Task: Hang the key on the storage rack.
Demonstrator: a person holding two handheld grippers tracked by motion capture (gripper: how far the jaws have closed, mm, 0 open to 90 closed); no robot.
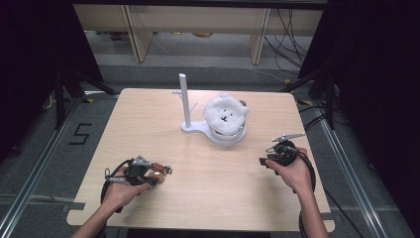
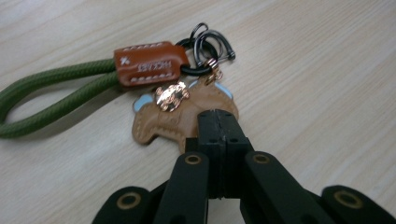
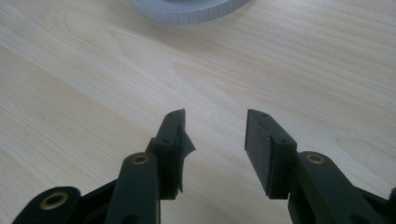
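Observation:
A keychain lies on the table in the left gripper view: a green cord loop (image 2: 46, 93), a brown leather tag (image 2: 149, 63), dark metal rings (image 2: 210, 46) and a tan leather charm (image 2: 159, 123) with a small gold turtle. My left gripper (image 2: 217, 119) is shut, its tips pinching the charm's lower right edge. From above, the left gripper (image 1: 161, 173) sits low at the table's front left with the keychain (image 1: 159, 168) at its tips. My right gripper (image 1: 265, 161) rests at the front right; its jaws (image 3: 215, 128) stand open over bare wood with nothing between them.
A white stand with an upright post (image 1: 184, 99) sits mid-table, and a white plush head (image 1: 225, 115) rests on its round base (image 3: 191, 11). The wooden table (image 1: 208, 198) stretches between both hands. Cables trail off the right edge.

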